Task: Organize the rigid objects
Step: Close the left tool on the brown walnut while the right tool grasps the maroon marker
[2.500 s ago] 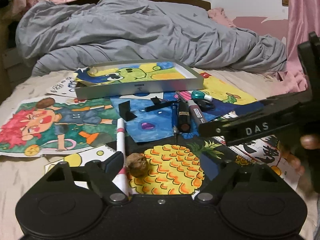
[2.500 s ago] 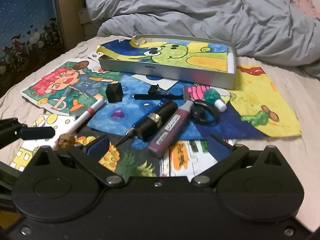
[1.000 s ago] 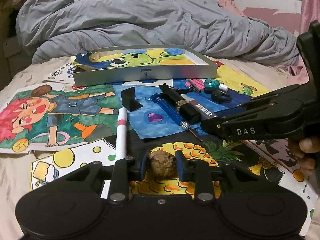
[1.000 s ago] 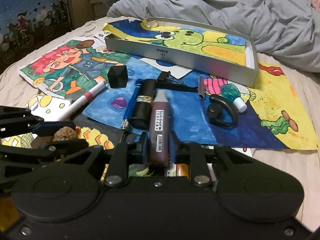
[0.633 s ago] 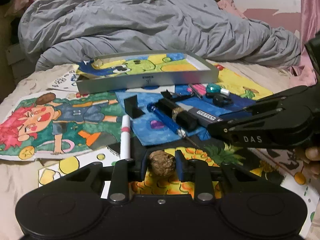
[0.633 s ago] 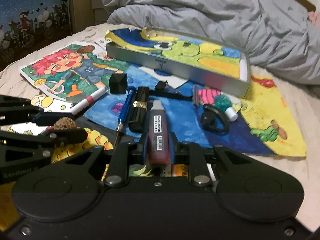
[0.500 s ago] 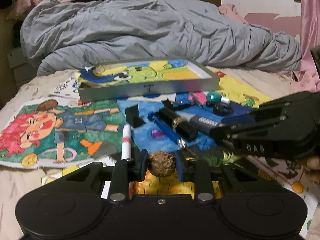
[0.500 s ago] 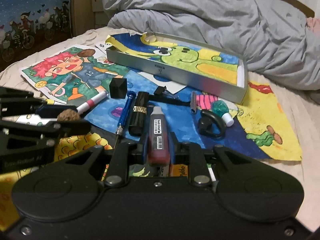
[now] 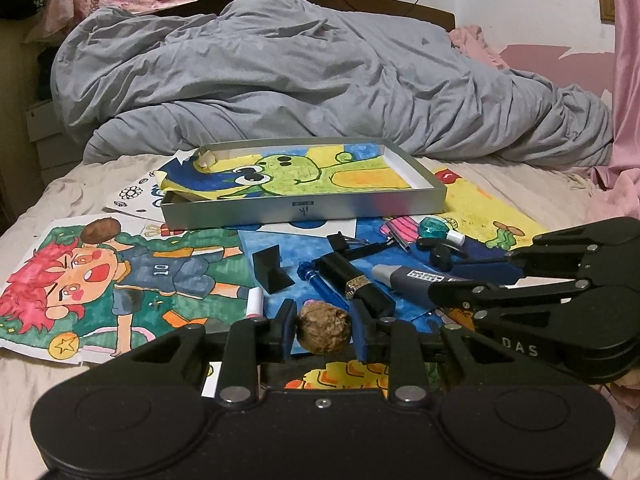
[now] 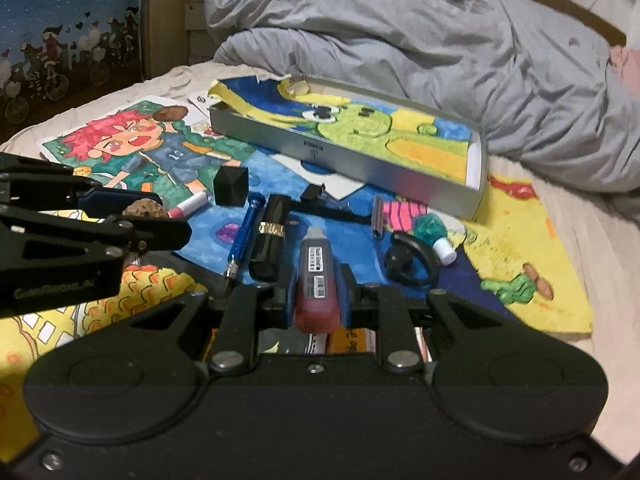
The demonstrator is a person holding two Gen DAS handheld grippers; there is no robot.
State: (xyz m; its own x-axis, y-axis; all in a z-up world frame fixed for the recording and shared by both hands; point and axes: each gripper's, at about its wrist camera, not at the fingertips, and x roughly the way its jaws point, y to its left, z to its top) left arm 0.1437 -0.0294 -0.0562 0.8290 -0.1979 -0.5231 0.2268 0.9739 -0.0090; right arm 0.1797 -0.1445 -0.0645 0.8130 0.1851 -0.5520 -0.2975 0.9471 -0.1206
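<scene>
A bed covered in bright children's drawings fills the scene, with a rumpled grey duvet (image 9: 320, 88) heaped at the back. A shallow silver metal tray (image 9: 304, 210), lined with a green cartoon drawing, lies on the papers in front of the duvet. The left gripper (image 9: 323, 326) is closed on a wrinkled brown walnut (image 9: 325, 323), pinched between its blue pads. Compared with 2.5 seconds ago, when the walnut lay on the pineapple drawing between parted jaws, it is now clamped and lifted off the paper. The right gripper (image 10: 315, 298) is closed around a grey, dark-red marker (image 10: 316, 280) with a white label; earlier that marker lay loose among the clutter ahead of open jaws. Both held objects sit near the front edge of the drawings, well short of the tray. Lying on the blue drawing between the grippers and the tray are a glossy black lipstick tube (image 10: 271, 236) with a gold band, a slim blue screwdriver (image 10: 244, 236), a small black cube (image 10: 230, 186), a black earhook (image 10: 408, 260) and a teal bottle (image 10: 430, 232) with a white cap. A white-and-pink pen (image 9: 254, 304) lies left of the walnut.
</scene>
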